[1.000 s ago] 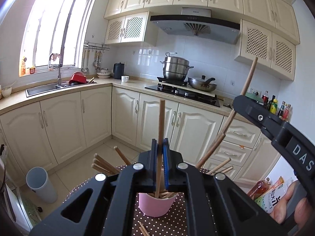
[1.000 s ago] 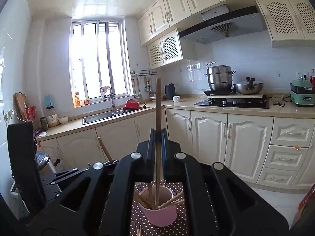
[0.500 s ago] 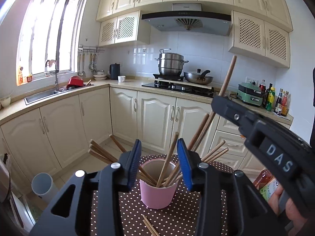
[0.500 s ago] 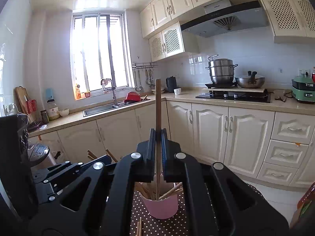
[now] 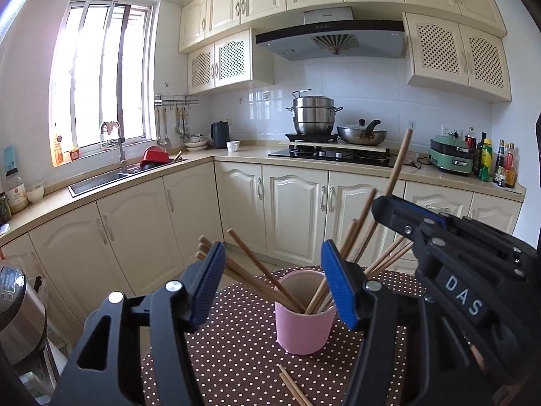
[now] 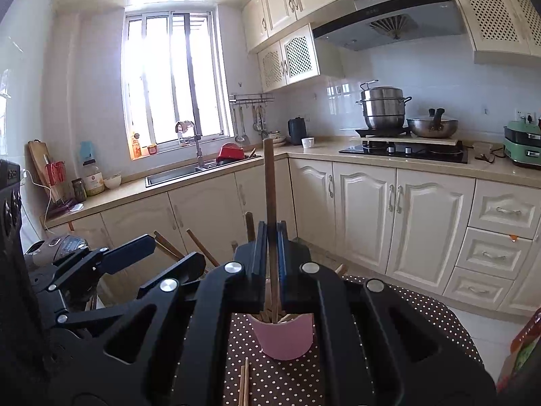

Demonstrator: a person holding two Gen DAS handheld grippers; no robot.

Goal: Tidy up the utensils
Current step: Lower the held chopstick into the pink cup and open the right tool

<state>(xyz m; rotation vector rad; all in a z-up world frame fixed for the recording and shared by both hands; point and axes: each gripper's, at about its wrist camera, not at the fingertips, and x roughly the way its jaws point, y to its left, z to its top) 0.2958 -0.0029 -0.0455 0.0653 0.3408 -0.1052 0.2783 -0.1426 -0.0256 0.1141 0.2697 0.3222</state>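
**Left gripper has released its chopstick; right gripper clamped on one above the cup**

Change since a second ago: the left gripper (image 5: 272,282) was then clamped on a single upright wooden chopstick at the centre of its view. That stick is no longer between the pads. It cannot be picked out with certainty among the wooden chopsticks (image 5: 260,269) fanned out of the pink cylindrical cup (image 5: 304,324). The cup, formerly half hidden behind the closed fingers, now shows in full at lower centre of the left wrist view.

Left gripper: the blue-padded fingers (image 5: 207,284) stand well apart and the jaws are opening at this moment. Nothing is pressed between the pads. Cup and chopsticks appear in the gap but lie beyond the fingertips.

Right gripper (image 6: 271,247): the jaws are closed tight on one brown wooden chopstick (image 6: 269,182), held upright at the centre of the right wrist view. Its upper end rises high above the fingers; its lower end reaches down to the mouth of the cup, just below the fingers. Compared with a second ago the grip is unchanged. In the left wrist view this gripper enters from the right edge, the held stick slanting up to the right of centre.

Location of task items: the cup stands on the brown tablecloth with white polka dots (image 5: 236,345). Two loose wooden chopsticks (image 5: 292,385) lie on the cloth in front of the cup, at the bottom of the frame.
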